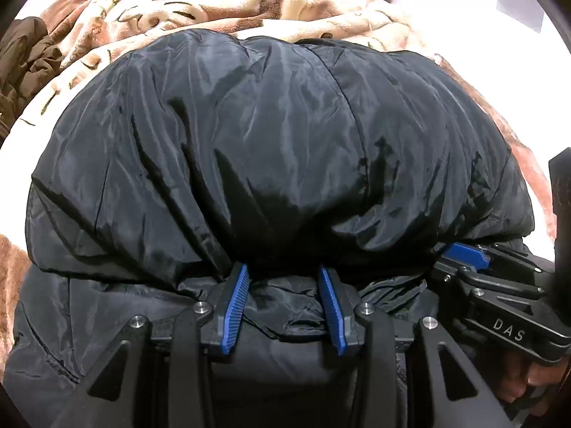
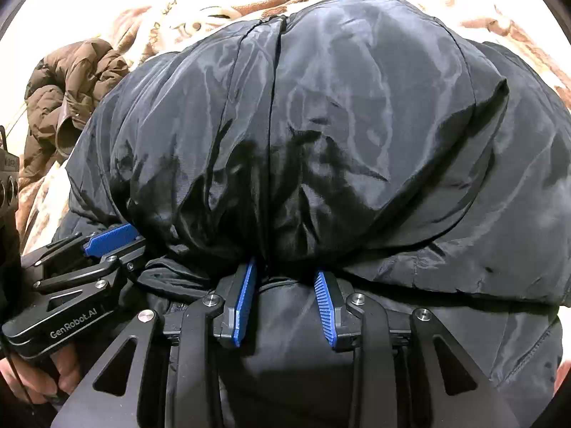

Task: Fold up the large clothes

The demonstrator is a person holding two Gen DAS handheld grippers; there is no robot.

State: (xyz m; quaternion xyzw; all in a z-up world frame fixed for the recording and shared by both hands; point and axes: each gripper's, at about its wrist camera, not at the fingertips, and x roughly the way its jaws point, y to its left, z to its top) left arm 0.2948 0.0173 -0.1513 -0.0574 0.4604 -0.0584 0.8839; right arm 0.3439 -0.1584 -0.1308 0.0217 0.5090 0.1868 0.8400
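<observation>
A large black puffy jacket [image 1: 278,135] lies on a bed, its upper layer folded over into a bulging roll; it fills the right wrist view [image 2: 357,125] too. My left gripper [image 1: 283,267] has its fingertips under the near edge of that roll, jaws apart with black fabric between them. My right gripper [image 2: 285,265] is tucked the same way under the roll's edge, jaws apart. Each gripper shows in the other's view: the right one at the left view's right edge [image 1: 464,253], the left one at the right view's left edge [image 2: 110,239].
A cream and brown paw-print blanket [image 1: 214,3] covers the bed behind the jacket. A brown puffy jacket [image 2: 71,89] lies crumpled at the left. Furniture stands at the far back.
</observation>
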